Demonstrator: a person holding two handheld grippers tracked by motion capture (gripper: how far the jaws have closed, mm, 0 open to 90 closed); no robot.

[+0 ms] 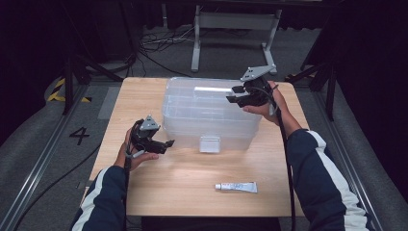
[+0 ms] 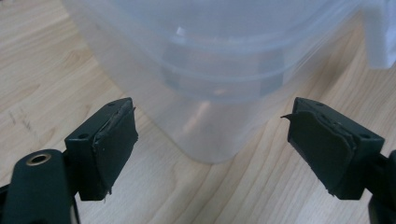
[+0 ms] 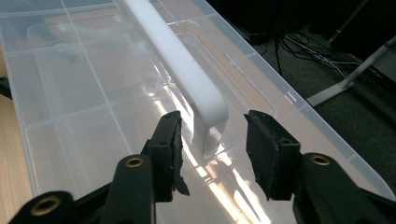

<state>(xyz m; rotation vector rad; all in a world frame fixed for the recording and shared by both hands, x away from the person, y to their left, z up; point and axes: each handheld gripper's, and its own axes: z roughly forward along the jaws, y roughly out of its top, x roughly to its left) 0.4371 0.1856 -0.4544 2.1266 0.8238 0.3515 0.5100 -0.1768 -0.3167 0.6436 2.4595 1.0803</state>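
Handle (image 3: 187, 70) and right gripper (image 1: 236, 95) are the pair that matter: the white bar runs along the lid of the clear plastic box (image 1: 183, 113), and in the right gripper view its near end sits directly between the two fingers (image 3: 169, 140), which straddle it at a middling gap with daylight on both sides, so nothing is gripped yet. Its long axis runs away from the gripper, so the fingers stand either side of the bar's width, which I judge suits a pinch on this end. That box stands at the middle-far part of the bench (image 1: 192, 178), its white latch (image 1: 210, 144) facing the near edge. Down at the left near corner of the box, the left gripper (image 1: 168, 144) has its fingers (image 2: 112, 140) spread wide and empty, the rounded corner just ahead of them. A small tube (image 1: 235, 186) lies well apart near the front edge.
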